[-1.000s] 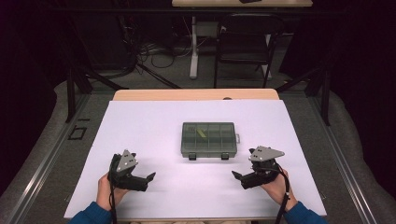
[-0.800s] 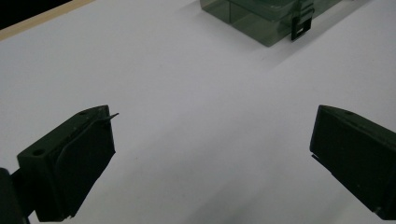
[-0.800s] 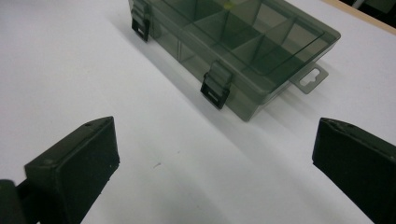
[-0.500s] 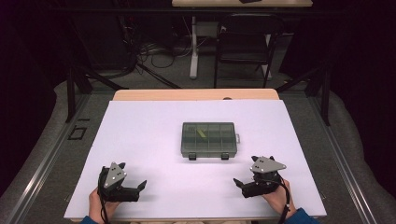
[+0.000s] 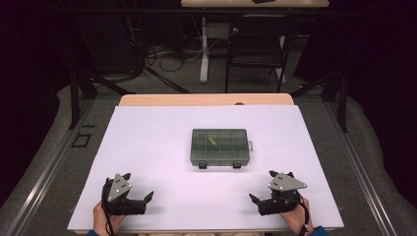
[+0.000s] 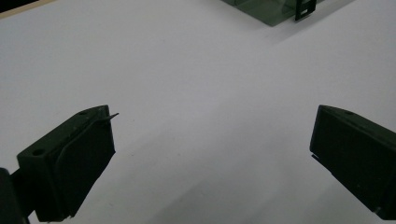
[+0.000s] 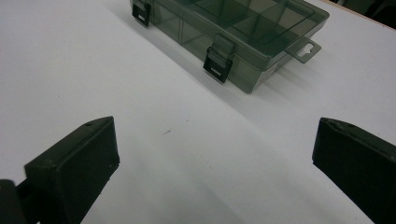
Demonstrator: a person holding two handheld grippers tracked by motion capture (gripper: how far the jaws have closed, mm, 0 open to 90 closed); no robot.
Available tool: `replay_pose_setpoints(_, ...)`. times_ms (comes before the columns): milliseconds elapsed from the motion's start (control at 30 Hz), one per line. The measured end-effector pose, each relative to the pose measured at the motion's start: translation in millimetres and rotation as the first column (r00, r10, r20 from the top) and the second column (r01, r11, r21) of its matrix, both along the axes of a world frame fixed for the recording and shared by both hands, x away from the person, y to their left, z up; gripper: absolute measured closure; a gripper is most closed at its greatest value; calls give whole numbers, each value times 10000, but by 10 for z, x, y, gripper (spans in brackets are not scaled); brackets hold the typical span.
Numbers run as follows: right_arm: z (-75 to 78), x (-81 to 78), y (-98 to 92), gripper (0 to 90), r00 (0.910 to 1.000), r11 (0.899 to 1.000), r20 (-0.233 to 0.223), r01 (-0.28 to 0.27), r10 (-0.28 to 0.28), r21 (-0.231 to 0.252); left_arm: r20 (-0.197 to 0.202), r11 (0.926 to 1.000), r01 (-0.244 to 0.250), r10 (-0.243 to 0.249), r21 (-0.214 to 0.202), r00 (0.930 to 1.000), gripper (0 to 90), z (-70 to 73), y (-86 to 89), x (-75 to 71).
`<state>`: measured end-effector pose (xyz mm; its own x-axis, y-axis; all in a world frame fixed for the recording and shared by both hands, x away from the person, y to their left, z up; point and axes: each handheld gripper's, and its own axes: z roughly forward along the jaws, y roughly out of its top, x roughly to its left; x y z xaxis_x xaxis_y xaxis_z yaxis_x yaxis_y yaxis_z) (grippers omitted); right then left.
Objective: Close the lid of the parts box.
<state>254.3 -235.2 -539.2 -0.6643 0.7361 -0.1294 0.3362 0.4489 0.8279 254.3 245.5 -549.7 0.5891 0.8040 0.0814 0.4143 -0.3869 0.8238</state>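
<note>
Left gripper point(image 5: 129, 196): jaws spread, nothing between them.
Right gripper point(image 5: 273, 198): jaws spread, nothing held.
Organizer box point(image 5: 219, 146): smoky translucent plastic, rectangular, lid down, ahead between both grippers.
Right gripper view: two black latches point(image 7: 217, 62), hang tab.
Table sheet point(image 5: 147, 147): matte white.

White table cover point(image 5: 147, 147); black chair point(image 5: 255, 44) beyond; floor cables point(image 5: 167, 54).

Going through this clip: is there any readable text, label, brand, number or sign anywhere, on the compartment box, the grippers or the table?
None can be read.
Compartment box: smoky clear lid and two dark latches, no print or label visible in the high view or the right gripper view.
Left gripper and right gripper: plain black jaws and grey plates with holes, no markings.
White table: bare surface, no writing.
</note>
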Motion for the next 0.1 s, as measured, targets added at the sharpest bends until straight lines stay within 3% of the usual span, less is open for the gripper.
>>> replay_pose_setpoints(100,4,-12,-17,0,10000,10000,71,29,-29,73,-3,10000,11,-11,14,10000,0,-5,-2,5)
